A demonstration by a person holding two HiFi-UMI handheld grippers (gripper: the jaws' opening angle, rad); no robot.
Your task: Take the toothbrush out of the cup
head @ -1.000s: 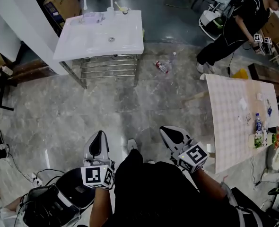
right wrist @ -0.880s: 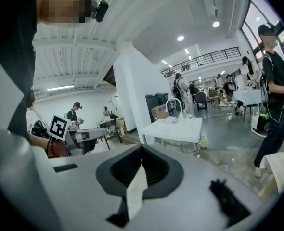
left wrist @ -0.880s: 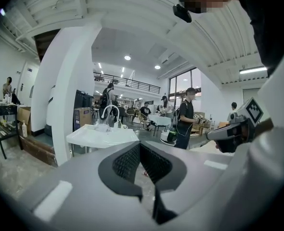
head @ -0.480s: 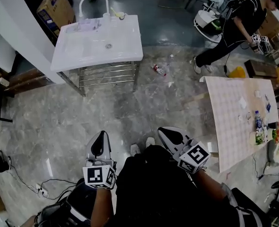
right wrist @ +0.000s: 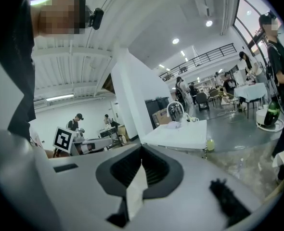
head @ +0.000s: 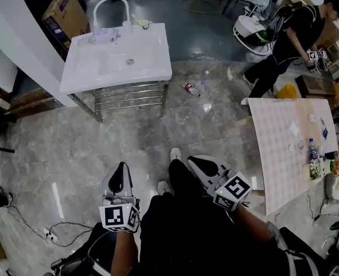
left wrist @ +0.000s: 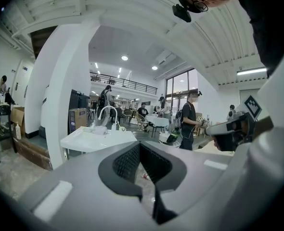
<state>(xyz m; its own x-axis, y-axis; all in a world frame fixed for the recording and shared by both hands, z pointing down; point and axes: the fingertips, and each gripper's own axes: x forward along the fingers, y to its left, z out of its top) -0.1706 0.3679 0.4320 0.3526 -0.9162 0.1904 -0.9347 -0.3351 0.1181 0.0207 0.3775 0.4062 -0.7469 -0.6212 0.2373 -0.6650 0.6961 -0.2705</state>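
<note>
A white sink [head: 120, 59] with a curved tap [head: 109, 2] stands far ahead on a metal frame. At its back edge, beside the tap, sits a small cup [head: 135, 22] with a yellowish toothbrush [head: 144, 23], too small to make out further. Both grippers hang low and close to my body, several steps short of the sink. My left gripper [head: 119, 175] is shut and holds nothing. My right gripper [head: 201, 164] is likewise shut and empty. The sink [left wrist: 97, 138] also shows beyond the closed jaws of the left gripper [left wrist: 140, 147]. The right gripper [right wrist: 141, 152] points toward the sink [right wrist: 180, 134].
A table with a checked cloth [head: 287, 137] and small items stands at the right. A person in black [head: 290, 36] stands beyond it. A bottle [head: 191, 88] lies on the stone floor near the sink. A cardboard box [head: 66, 10] and a white wall [head: 14, 39] are at the left; cables [head: 49, 234] trail at the lower left.
I have stepped forward, one foot now ahead of me. Both grippers stay shut and in the same place against my body. The person at the right has shifted stance.
</note>
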